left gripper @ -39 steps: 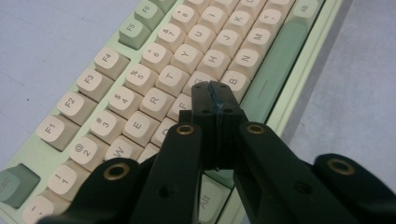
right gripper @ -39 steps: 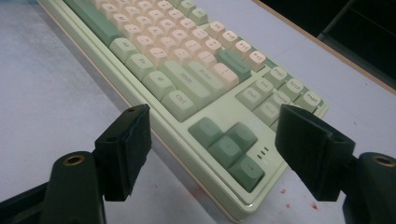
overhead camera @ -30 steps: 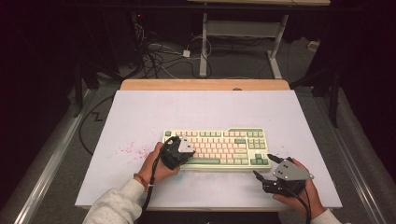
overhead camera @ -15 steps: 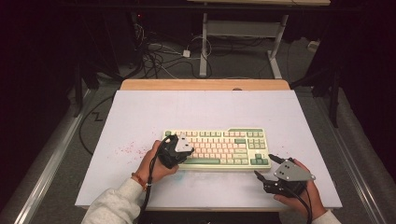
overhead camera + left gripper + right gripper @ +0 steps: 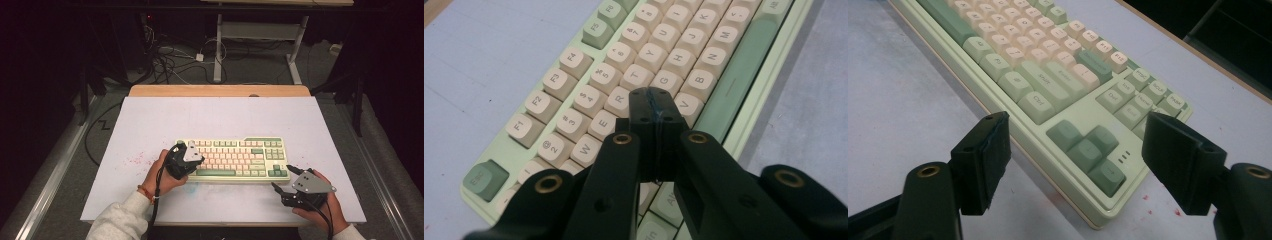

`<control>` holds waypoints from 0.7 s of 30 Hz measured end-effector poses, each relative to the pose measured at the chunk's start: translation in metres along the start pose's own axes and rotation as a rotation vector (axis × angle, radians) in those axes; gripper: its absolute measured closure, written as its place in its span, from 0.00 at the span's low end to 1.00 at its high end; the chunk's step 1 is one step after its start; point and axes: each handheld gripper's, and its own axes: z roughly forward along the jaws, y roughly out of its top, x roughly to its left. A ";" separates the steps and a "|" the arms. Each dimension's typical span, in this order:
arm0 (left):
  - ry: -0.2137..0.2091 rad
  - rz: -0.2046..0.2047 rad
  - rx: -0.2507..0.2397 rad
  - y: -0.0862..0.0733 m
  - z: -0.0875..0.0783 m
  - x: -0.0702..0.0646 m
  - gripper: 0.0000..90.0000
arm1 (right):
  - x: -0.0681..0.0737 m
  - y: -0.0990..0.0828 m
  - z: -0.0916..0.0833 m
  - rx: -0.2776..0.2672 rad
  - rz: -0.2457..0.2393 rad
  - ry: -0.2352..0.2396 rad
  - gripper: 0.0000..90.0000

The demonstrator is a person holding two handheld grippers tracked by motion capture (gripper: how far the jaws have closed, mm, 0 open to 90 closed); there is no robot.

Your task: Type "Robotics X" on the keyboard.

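Over left half of pale green and cream plastic keyboard (image 5: 235,158), mid white table (image 5: 150,125), my left gripper (image 5: 655,102) was closed, empty; tip could hit two keys. Right gripper (image 5: 1075,165) gaped empty beside arrow-key corner.

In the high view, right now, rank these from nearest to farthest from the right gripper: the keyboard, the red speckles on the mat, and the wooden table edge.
From the right gripper, open at the near right:
1. keyboard, just ahead to its left.
2. red speckles, left, beyond the left gripper.
3. wooden table edge, along the far side.
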 end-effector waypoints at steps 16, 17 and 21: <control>0.017 -0.030 0.008 -0.006 -0.002 0.009 0.98 | 0.000 0.001 0.001 -0.001 -0.002 0.008 0.31; 0.020 -0.033 0.010 -0.006 -0.002 0.010 0.97 | 0.000 0.001 0.001 0.000 0.000 0.007 0.31; 0.021 -0.042 0.012 -0.007 -0.002 0.013 0.97 | 0.000 0.001 0.001 -0.002 -0.001 0.008 0.31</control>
